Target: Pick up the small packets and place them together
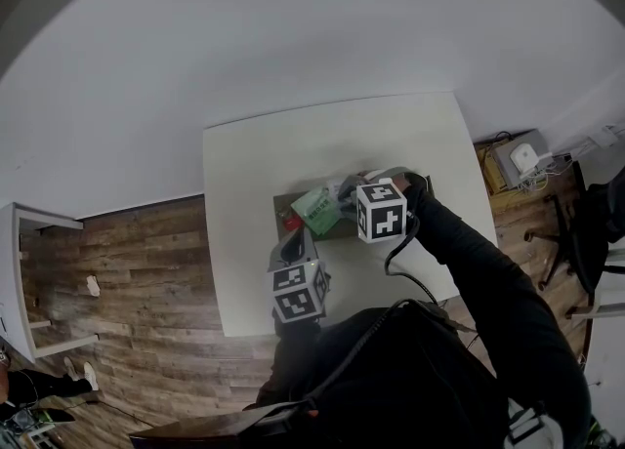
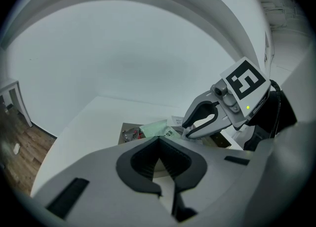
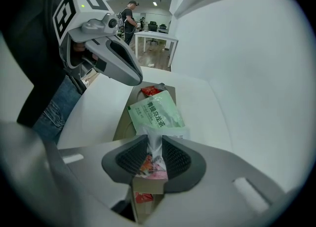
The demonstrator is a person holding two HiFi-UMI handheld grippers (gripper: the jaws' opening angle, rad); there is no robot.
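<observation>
A green packet (image 3: 155, 112) lies on a flat brown board (image 3: 123, 122) on the white table (image 1: 254, 164), with a small red packet (image 3: 150, 91) just beyond it. My right gripper (image 3: 154, 144) points steeply down over the board's near end. It is open, with a clear packet printed in pink and orange (image 3: 153, 164) standing between its pads. My left gripper (image 2: 159, 139) hovers at the board's left side, shut and empty, its tips near the green packet (image 2: 155, 130). In the head view the right gripper (image 1: 344, 205) sits beside the green packet (image 1: 314, 208).
A white edge of another packet (image 3: 177, 133) shows under the green one. A white shelf (image 1: 20, 271) stands on the wood floor at left. A chair (image 1: 586, 232) and a box of devices (image 1: 518, 159) are at right. A person (image 3: 131, 11) stands far off.
</observation>
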